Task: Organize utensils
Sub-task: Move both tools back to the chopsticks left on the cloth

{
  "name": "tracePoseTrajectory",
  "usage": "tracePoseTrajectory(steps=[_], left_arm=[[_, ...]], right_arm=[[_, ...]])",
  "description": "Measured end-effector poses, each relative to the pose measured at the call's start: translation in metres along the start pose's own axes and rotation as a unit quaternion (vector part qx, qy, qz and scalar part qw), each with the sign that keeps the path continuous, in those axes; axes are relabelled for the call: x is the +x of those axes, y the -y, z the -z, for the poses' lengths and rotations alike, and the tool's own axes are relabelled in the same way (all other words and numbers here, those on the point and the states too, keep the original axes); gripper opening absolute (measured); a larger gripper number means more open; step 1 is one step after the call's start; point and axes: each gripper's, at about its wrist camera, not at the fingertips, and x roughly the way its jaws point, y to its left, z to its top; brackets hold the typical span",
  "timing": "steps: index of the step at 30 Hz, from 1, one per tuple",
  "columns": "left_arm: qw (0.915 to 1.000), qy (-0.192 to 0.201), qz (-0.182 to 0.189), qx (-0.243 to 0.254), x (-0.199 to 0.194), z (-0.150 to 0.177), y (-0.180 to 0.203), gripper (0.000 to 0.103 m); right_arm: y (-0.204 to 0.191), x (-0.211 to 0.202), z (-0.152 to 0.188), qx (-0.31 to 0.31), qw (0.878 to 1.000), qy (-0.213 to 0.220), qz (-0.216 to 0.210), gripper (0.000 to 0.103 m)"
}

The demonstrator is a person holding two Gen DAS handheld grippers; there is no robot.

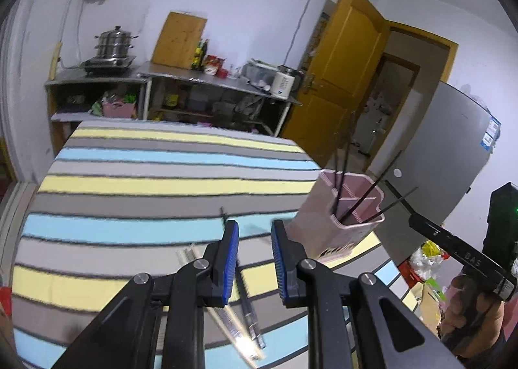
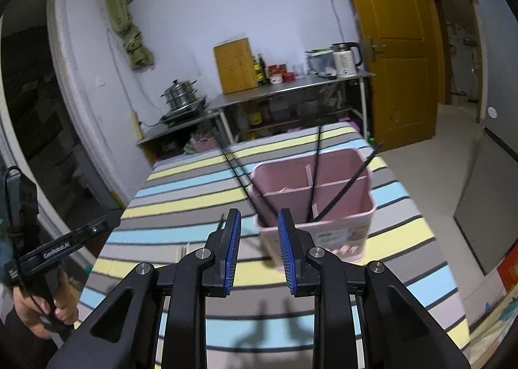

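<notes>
Black chopsticks are stood tip-down in the pink divided holder on the striped tablecloth, tops leaning outward. Left gripper and right gripper are held apart, empty.

A striped cloth-covered table carries a pink divided holder and loose chopsticks.

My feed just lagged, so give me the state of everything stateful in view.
Left hand-held gripper: open, empty.
Right hand-held gripper: open, empty.
Pink holder: upright, holding black chopsticks.
Loose chopsticks: lying flat on the striped cloth.
Yellow door: open.
</notes>
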Motion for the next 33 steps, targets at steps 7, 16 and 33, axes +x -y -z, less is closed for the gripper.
tracePoseTrajectory(steps=[7,16,33], left_arm=[[0.9988,-0.030,-0.027,-0.029,0.008,0.025,-0.030,0.020],[0.9934,-0.081,-0.054,-0.061,0.047,0.053,-0.054,0.020],[0.9834,-0.116,-0.109,-0.087,0.125,0.065,-0.077,0.020]], right_arm=[[-0.019,0.014,0.021,-0.015,0.999,-0.030,-0.019,0.025],[-0.036,0.037,0.041,-0.027,0.997,-0.067,-0.037,0.025],[-0.046,0.082,0.062,-0.033,0.991,-0.118,-0.059,0.025]])
